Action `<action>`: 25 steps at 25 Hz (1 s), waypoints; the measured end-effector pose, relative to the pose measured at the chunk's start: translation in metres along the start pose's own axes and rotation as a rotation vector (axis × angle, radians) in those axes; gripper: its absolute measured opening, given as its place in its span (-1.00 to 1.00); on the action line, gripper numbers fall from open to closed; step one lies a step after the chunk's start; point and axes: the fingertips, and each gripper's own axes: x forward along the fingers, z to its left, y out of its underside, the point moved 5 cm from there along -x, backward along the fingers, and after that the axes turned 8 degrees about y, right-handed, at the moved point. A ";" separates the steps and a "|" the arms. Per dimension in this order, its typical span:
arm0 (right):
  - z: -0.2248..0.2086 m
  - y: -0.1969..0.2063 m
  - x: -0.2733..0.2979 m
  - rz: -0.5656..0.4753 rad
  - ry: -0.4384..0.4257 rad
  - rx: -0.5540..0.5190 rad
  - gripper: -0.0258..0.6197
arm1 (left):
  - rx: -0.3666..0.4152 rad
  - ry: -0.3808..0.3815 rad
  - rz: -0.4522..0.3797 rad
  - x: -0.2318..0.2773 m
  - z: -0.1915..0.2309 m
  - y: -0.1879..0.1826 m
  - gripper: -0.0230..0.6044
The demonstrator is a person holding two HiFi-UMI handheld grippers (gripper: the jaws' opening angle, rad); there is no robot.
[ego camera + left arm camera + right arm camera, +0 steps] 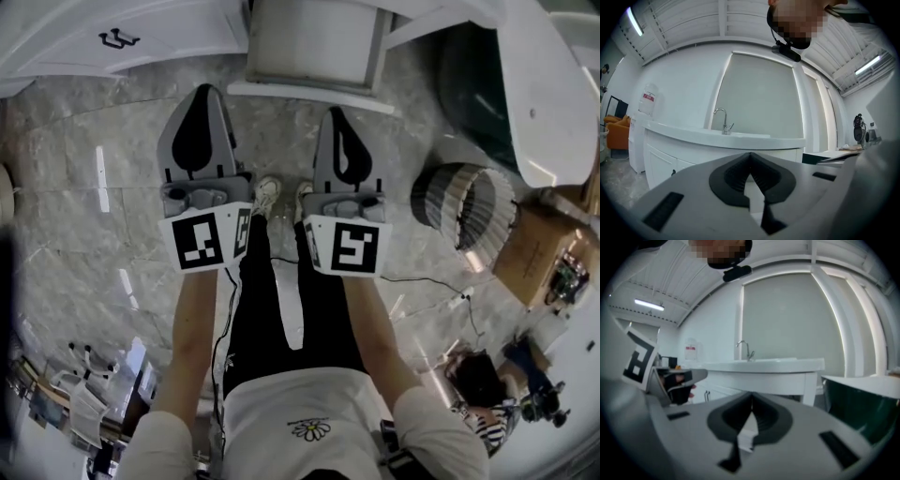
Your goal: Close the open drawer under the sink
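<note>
In the head view the white drawer (314, 42) juts out of the cabinet at the top centre, over the marble floor. My two grippers are side by side a short way in front of it, touching nothing. The left gripper (208, 90) points at the drawer's left corner with its jaws shut and empty. The right gripper (336, 112) points at the drawer front, also shut and empty. In the left gripper view the jaw tips (750, 153) meet below the sink counter (717, 136) and its faucet (723, 121). In the right gripper view the tips (751, 393) meet below the same counter (768, 365).
A cabinet door with a black handle (119, 38) lies left of the drawer. To the right stand a ribbed round bin (464, 206), a cardboard box (542, 251) and a dark green panel (862, 404). A thin cable (422, 281) crosses the floor. My legs and shoes (267, 195) are between the grippers.
</note>
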 end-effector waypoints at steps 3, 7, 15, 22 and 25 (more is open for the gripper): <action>0.000 0.016 0.000 0.014 0.039 -0.001 -0.83 | -0.012 0.005 0.011 0.000 0.000 0.015 -0.86; 0.004 0.039 0.000 0.048 0.053 -0.012 -0.83 | -0.019 0.009 0.044 0.004 -0.002 0.029 -0.86; 0.015 0.062 0.008 0.073 0.053 -0.003 -0.83 | -0.018 0.027 0.070 0.005 0.004 0.038 -0.86; 0.014 0.105 0.020 0.211 0.065 0.009 -0.50 | -0.032 0.012 0.096 0.001 0.011 0.050 -0.86; 0.016 0.133 0.030 0.286 0.086 0.016 -0.37 | -0.059 0.014 0.101 0.002 0.014 0.055 -0.86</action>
